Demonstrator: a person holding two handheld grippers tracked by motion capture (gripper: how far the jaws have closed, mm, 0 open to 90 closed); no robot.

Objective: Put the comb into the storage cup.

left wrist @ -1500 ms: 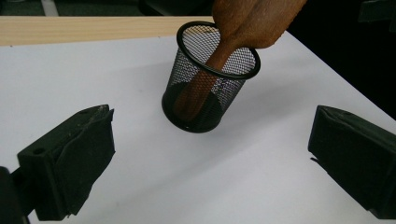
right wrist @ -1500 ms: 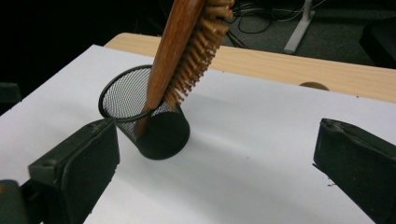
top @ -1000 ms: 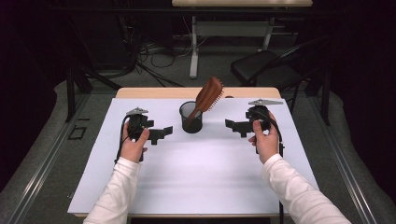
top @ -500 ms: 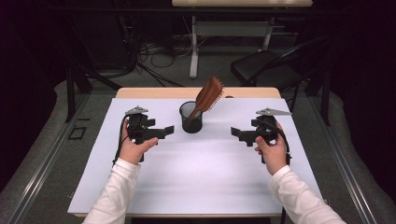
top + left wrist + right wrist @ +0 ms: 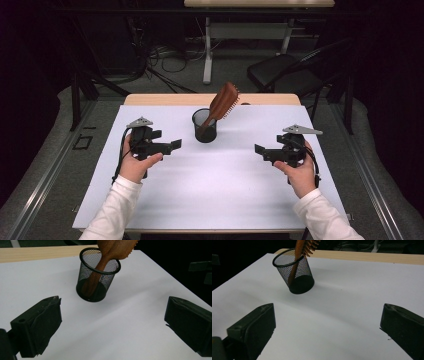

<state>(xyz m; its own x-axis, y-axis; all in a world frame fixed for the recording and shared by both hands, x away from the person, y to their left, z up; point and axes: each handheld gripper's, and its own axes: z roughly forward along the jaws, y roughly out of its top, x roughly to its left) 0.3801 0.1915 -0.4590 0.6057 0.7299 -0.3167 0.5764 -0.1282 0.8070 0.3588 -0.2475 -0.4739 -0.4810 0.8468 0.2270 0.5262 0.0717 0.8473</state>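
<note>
A black mesh cup [image 5: 205,126] [image 5: 96,277] [image 5: 294,271] stands upright at the back middle of the white sheet. A brown wooden hairbrush [image 5: 220,105] [image 5: 110,252] [image 5: 298,255] rests handle-down in it and leans to the right, bristles up. My left gripper [image 5: 172,145] [image 5: 110,326] is held open to the left of the cup, jaws pointing toward it with nothing between them. My right gripper [image 5: 260,150] [image 5: 327,327] is held open at the right side of the sheet, well apart from the cup, empty too.
The white sheet [image 5: 210,190] covers a wooden table [image 5: 165,99] whose far edge shows behind the cup. Beyond it stand a dark chair [image 5: 285,72], cables on the floor and a second table's leg [image 5: 207,50].
Both hands have drawn back from the cup toward the near side; the right gripper has also shifted outward to the right. Cup and hairbrush have not moved.
</note>
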